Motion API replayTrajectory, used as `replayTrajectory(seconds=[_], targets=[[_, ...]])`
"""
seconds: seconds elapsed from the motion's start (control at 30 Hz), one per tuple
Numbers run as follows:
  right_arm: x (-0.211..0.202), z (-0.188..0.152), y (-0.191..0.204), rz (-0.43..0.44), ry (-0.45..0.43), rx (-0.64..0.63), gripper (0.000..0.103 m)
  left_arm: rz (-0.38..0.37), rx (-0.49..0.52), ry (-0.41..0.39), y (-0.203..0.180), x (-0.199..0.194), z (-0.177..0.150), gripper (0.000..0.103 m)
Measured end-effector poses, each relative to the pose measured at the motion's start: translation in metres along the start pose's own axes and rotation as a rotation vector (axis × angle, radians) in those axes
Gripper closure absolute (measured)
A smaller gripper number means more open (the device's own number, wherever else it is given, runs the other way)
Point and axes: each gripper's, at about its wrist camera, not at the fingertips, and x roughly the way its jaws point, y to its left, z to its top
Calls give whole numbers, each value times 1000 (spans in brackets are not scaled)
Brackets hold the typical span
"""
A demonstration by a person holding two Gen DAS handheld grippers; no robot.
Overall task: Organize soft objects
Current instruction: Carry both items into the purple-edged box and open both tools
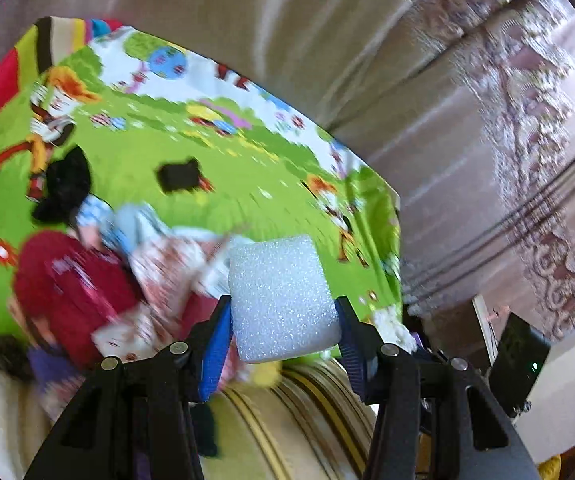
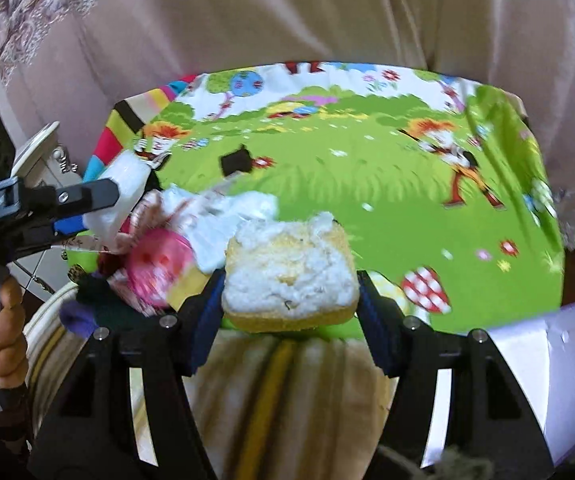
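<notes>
Left claw (image 1: 283, 320) gripping white foam (image 1: 279, 296), right claw (image 2: 289, 300) sponge (image 2: 287, 280)

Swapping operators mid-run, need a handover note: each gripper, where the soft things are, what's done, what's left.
Left gripper: shut on a white foam block, held above the green cartoon mat.
Right gripper: shut on a yellow sponge with a frayed white top, also lifted over the mat.
Other items: a blurred pile at the mat's near left edge, including a red cloth, patterned fabric, a pink button-shaped piece and a white cloth. A small black thing lies alone mid-mat.
Done: both pieces picked up.
Left: place both, then sort the pile. No sorted group or bin is visible.
</notes>
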Motion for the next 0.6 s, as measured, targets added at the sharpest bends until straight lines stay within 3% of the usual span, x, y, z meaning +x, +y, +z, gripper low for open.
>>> replayTrajectory(seconds=[0.6], targets=[[-64,-83,-131,-215,7,205,36,-93,181,236,-126,73,-92,52]])
